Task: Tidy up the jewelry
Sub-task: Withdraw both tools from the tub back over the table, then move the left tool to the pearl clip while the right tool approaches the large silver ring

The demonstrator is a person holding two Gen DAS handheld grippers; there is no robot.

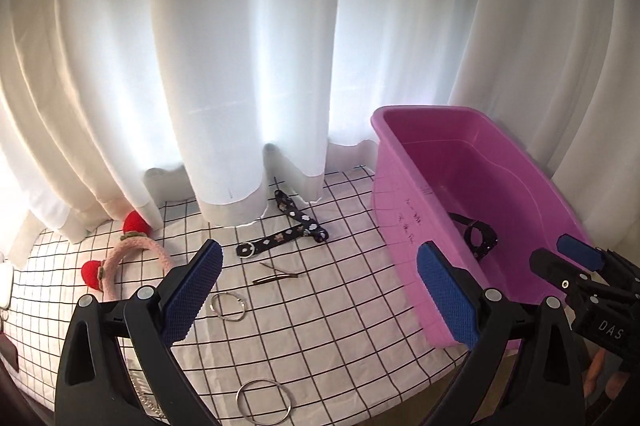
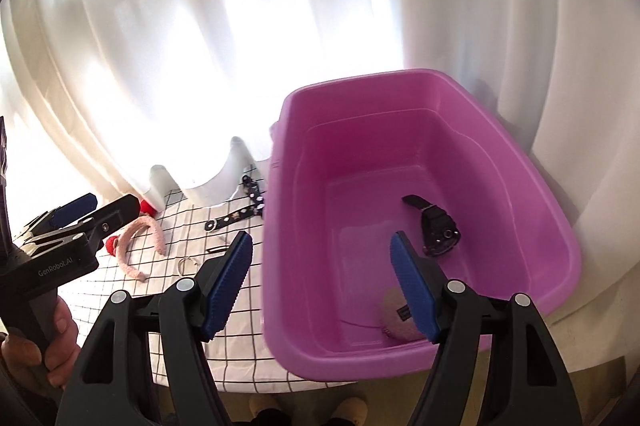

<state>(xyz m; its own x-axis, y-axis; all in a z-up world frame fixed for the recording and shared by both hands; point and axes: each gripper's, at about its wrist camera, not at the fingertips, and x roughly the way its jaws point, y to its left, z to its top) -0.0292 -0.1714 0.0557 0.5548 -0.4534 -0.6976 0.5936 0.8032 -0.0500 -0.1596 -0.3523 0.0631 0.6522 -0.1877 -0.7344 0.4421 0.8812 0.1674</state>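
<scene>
A pink plastic tub (image 1: 404,226) (image 2: 560,226) stands on the right of the checked cloth. A black watch (image 2: 438,230) (image 1: 478,236) and a beige round item (image 2: 396,318) lie inside it. On the cloth lie a black patterned strap (image 1: 292,226), a hair pin (image 1: 276,280), two metal rings (image 1: 228,308) (image 1: 264,402) and a pink fuzzy headband with red strawberries (image 1: 136,250) (image 2: 140,238). My left gripper (image 1: 320,290) is open and empty above the cloth. My right gripper (image 2: 320,282) is open and empty over the tub's near left rim.
White curtains (image 1: 280,45) hang along the back edge of the cloth. The checked cloth (image 1: 340,326) covers the table. The table's front edge runs close below the tub (image 2: 280,382). A chain (image 1: 148,398) lies under the left gripper.
</scene>
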